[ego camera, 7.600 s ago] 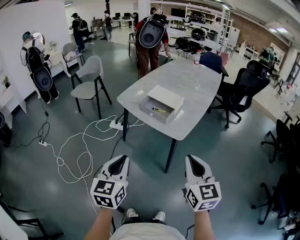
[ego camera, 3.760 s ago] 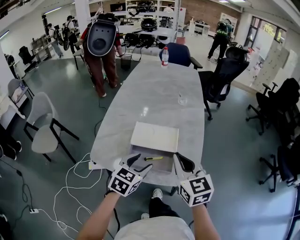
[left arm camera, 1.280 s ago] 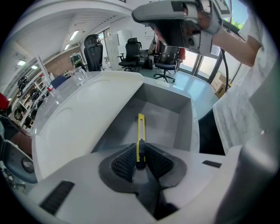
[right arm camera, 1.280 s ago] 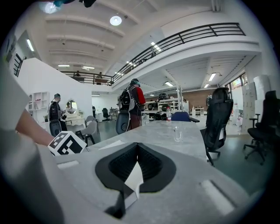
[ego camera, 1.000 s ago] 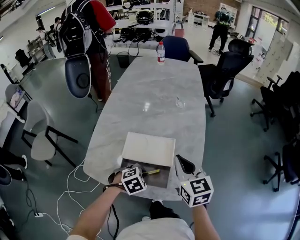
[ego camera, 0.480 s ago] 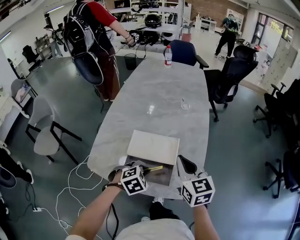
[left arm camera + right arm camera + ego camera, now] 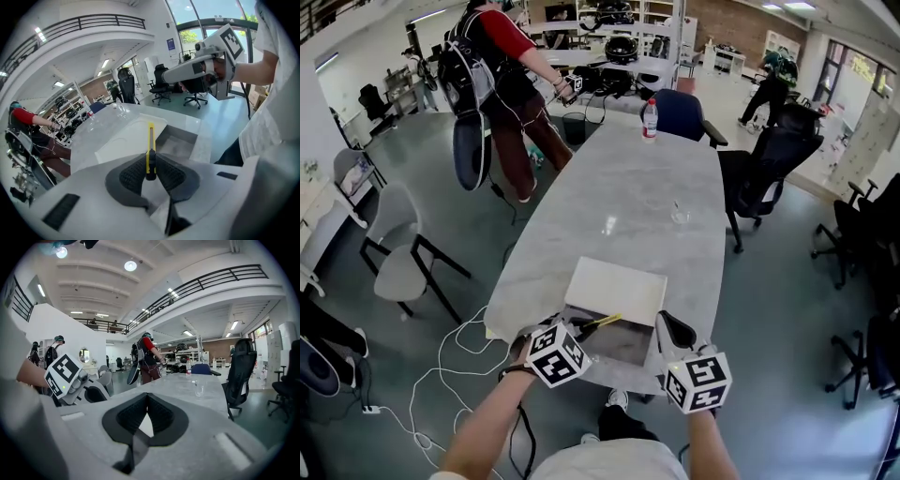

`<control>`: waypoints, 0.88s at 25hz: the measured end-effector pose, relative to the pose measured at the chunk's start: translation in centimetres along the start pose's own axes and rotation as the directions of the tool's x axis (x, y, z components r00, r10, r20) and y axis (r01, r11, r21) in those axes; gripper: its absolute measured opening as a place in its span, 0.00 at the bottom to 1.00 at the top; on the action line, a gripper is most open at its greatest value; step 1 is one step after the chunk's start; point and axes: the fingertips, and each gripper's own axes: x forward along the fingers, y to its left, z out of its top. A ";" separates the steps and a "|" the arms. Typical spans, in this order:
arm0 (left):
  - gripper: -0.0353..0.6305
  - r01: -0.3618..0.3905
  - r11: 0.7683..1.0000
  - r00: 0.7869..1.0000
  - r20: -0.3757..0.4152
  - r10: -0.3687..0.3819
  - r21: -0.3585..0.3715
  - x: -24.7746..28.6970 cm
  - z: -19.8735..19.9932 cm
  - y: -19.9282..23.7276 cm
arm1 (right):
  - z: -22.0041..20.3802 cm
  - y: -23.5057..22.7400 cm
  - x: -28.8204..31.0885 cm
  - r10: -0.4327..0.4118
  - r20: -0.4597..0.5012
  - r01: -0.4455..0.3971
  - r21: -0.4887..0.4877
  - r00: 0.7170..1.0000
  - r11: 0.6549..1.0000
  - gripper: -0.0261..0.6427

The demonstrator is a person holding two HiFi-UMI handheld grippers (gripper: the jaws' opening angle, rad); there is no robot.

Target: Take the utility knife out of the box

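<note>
Head view from above: the left forearm (image 7: 484,435) and right forearm (image 7: 713,451) reach forward side by side, each hand carrying a gripper. The left gripper (image 7: 584,329) tilts downward above the near left corner of the box (image 7: 630,348). Its fingers (image 7: 133,174) are clamped on the dark end of a yellow utility knife (image 7: 150,143), which points straight ahead of them. The right gripper (image 7: 671,327) sits just right of the box's near edge, close to level. Its fingers (image 7: 161,414) are pressed together with nothing between them.

bright even ceiling light, glare on tabletop (image 7: 619,202), strong fisheye edges, soft shadows
</note>
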 end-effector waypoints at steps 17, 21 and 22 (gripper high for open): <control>0.15 -0.226 0.937 0.940 0.192 0.282 -0.267 -9.0 0.4 4.2 | 1.2 2.7 -2.0 0.020 0.027 -0.019 -0.040 0.999 0.999 0.05; 0.15 -0.243 0.906 0.908 0.248 0.339 -0.347 -11.2 0.4 4.6 | 1.3 3.3 -2.5 0.023 0.033 -0.022 -0.046 0.999 0.999 0.05; 0.15 -0.249 0.896 0.897 0.261 0.356 -0.367 -11.7 0.4 4.7 | 1.4 3.4 -2.6 0.024 0.035 -0.023 -0.048 0.999 0.999 0.05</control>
